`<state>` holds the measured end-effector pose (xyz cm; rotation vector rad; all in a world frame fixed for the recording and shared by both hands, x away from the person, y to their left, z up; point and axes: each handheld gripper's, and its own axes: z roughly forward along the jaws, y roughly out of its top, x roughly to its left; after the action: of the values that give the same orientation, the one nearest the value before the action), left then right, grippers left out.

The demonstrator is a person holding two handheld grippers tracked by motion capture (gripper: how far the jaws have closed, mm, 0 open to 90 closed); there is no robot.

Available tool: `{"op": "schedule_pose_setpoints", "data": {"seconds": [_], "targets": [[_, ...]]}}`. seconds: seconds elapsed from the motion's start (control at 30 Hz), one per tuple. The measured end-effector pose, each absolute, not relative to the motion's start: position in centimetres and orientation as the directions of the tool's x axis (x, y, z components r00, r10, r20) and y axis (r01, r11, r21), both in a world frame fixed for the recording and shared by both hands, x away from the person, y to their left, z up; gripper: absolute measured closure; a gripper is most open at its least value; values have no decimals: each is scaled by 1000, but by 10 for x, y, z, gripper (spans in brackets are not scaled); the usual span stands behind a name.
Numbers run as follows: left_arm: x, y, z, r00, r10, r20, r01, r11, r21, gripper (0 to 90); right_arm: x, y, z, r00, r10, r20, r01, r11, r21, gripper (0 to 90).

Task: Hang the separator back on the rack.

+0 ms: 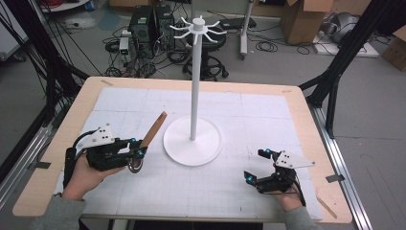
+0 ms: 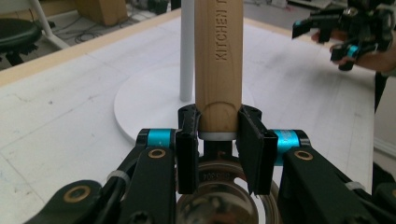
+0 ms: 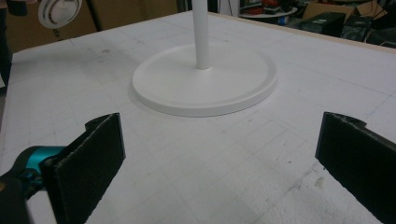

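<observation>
Two tools work over a wooden desk (image 1: 306, 120) covered by a white gridded mat (image 1: 268, 120). At the mat's centre stands a white hook stand (image 1: 193, 96) on a round base. Left of that base, the left tool (image 2: 217, 133) clamps a wooden-handled kitchen utensil (image 2: 218, 60), handle angled upward. Right of the base, the right tool (image 3: 219, 154) hovers with jaws wide apart. Behind the stand, cables (image 1: 143, 57) and cardboard boxes (image 1: 301, 19) crowd the grey floor.

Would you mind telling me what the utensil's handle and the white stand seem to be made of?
The handle looks like unvarnished wood: tan, visible grain, stamped lettering, held in the left gripper. The stand looks like smooth matte white plastic or painted metal; I cannot tell which.
</observation>
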<state>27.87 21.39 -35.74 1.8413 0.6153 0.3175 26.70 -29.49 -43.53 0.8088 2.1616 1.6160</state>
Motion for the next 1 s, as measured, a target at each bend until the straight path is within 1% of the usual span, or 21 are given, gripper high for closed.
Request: {"op": "schedule_pose_setpoints", "data": {"seconds": [0.13, 0.33, 0.47, 1.0], "targets": [[280, 213, -352, 828, 552, -99, 253, -211, 944, 695, 267, -295, -435, -788, 611, 78, 248, 197, 949, 5], [279, 212, -344, 824, 559, -94, 233, -182, 955, 695, 267, -295, -435, -787, 611, 80, 248, 196, 949, 5], [280, 212, -338, 821, 559, -113, 232, -146, 962, 695, 267, -295, -435, -788, 611, 78, 247, 197, 949, 5], [282, 201, -318, 817, 569, -92, 188, -111, 976, 695, 266, -294, -434, -790, 609, 70, 238, 201, 950, 5]]}}
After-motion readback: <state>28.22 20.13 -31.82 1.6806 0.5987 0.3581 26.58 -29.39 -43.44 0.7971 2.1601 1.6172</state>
